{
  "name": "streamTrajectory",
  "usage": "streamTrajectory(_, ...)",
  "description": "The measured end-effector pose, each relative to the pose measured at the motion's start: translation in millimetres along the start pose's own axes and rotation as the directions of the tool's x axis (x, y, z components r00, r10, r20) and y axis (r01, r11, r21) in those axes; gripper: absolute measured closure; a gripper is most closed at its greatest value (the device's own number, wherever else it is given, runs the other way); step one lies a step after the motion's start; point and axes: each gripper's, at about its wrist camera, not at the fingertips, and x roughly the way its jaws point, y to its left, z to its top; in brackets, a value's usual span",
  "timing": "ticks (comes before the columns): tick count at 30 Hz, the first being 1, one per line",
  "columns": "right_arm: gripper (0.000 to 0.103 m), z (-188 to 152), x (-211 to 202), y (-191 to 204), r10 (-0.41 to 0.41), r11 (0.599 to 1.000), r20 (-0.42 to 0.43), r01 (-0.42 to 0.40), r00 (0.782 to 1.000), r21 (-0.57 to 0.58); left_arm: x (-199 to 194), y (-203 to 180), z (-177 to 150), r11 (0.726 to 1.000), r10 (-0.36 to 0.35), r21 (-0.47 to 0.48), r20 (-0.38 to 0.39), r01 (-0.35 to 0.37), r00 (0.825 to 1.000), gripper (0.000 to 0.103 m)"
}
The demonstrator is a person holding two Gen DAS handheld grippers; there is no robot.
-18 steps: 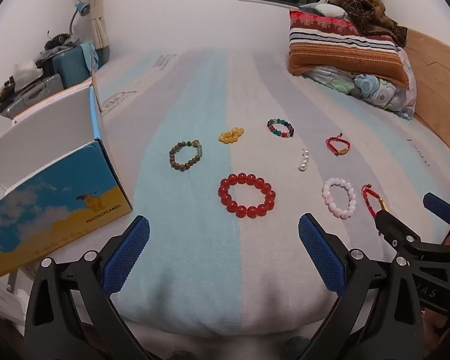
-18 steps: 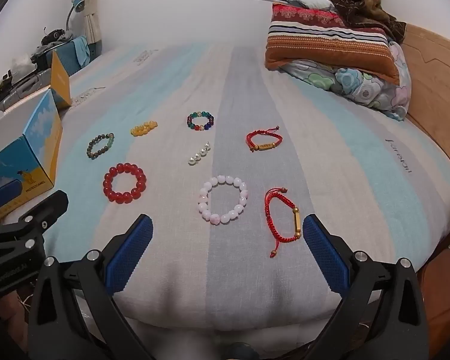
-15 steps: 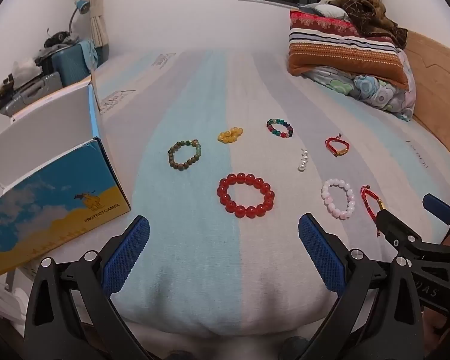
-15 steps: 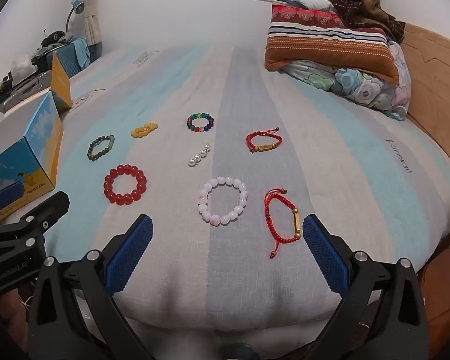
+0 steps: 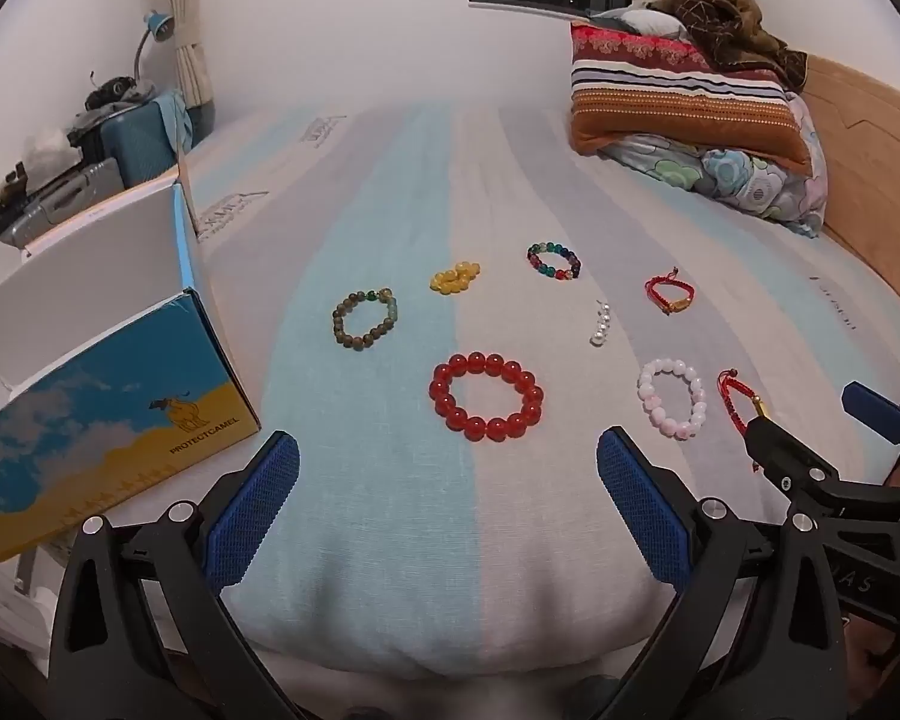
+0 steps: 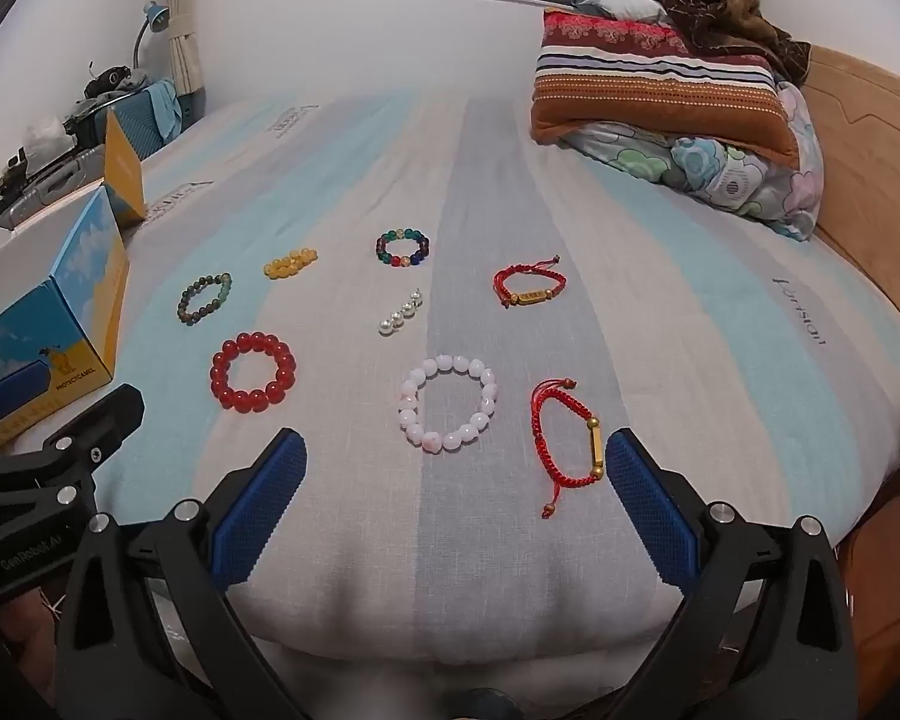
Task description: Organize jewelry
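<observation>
Eight bracelets scattered mid-frame on striped bed (image 6: pixel 510 570); left gripper (image 5: pixel 447 513) and right gripper (image 6: pixel 456 510) spread wide, holding nothing.

Bare mattress (image 5: pixel 390 540) lies open before both grippers; box (image 5: pixel 108 420) blocks the left.

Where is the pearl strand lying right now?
In the right wrist view, the pearl strand lies mid-bed, between the multicolored bracelet behind and the pink bracelet in front.
</observation>
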Motion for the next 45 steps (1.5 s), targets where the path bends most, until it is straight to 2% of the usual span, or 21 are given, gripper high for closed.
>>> streamTrajectory(45, 0.007, 2.6, -2.6, -9.2, -0.007, 1.0, 0.007, 0.007, 1.0, 0.019, -0.7, -1.5, -1.2, 1.0, 0.0, 0.005, -0.004, 0.0, 1.0, 0.006)
